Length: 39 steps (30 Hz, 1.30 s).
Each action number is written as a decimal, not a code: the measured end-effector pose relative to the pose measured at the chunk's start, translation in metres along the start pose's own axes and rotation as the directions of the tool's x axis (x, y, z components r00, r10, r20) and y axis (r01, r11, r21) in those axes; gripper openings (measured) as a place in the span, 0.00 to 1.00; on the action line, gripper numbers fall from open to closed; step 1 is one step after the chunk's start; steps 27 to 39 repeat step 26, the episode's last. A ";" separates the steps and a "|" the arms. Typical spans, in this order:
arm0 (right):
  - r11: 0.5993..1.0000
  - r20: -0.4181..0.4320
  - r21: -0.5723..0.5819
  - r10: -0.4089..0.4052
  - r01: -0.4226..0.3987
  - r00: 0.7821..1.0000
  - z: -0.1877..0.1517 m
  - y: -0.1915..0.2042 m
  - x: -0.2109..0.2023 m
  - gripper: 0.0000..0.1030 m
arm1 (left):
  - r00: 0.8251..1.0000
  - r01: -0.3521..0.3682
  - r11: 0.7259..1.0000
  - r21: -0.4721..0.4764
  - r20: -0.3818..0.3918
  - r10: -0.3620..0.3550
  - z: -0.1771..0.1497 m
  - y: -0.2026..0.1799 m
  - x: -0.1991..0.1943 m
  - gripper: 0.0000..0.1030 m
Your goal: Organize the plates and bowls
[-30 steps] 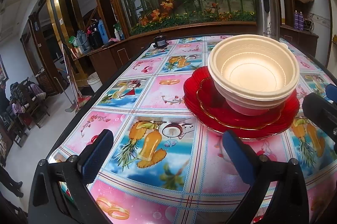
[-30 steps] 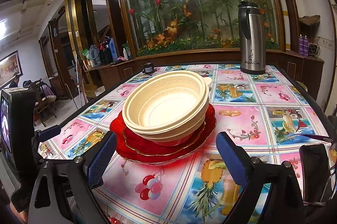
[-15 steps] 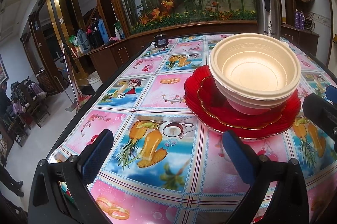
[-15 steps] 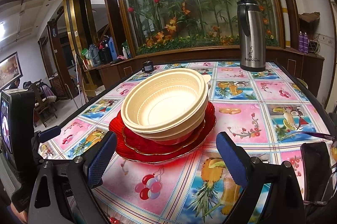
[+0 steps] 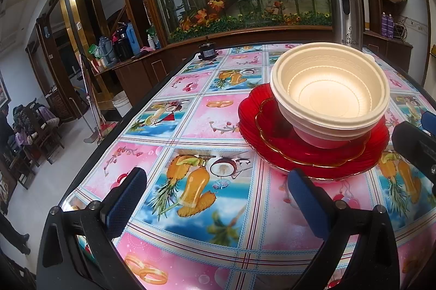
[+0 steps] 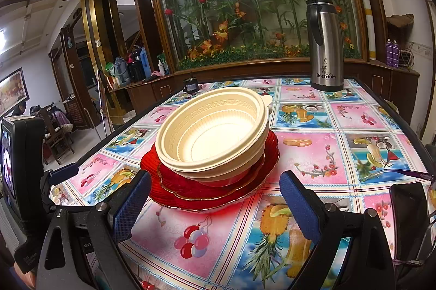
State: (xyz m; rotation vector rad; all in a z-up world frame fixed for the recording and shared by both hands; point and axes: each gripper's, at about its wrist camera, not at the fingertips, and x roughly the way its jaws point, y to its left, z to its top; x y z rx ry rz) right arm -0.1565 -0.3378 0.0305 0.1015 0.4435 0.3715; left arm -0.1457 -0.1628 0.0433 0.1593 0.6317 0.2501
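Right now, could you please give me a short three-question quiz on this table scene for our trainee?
1. True or false: the bowls sit on the red plates.
2. What stands at the table's far end? A) flask B) kettle C) vase
3. Fill in: both the left claw and the right claw are ____ and hold nothing.

Key: 1 true. 2 A, the flask. 3 open.
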 end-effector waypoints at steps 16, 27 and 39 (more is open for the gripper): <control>1.000 0.000 0.003 0.001 -0.001 1.000 0.000 0.000 0.000 0.94 | 1.000 -0.007 1.000 -0.001 -0.001 0.007 0.001 0.000 0.000 1.00; 1.000 -0.002 0.003 0.001 -0.001 1.000 0.000 0.000 0.000 0.94 | 0.999 -0.027 1.000 0.013 0.025 0.027 -0.001 0.002 -0.004 1.00; 1.000 -0.002 0.003 0.001 -0.001 1.000 0.000 0.000 0.000 0.94 | 0.999 -0.027 1.000 0.013 0.025 0.027 -0.001 0.002 -0.004 1.00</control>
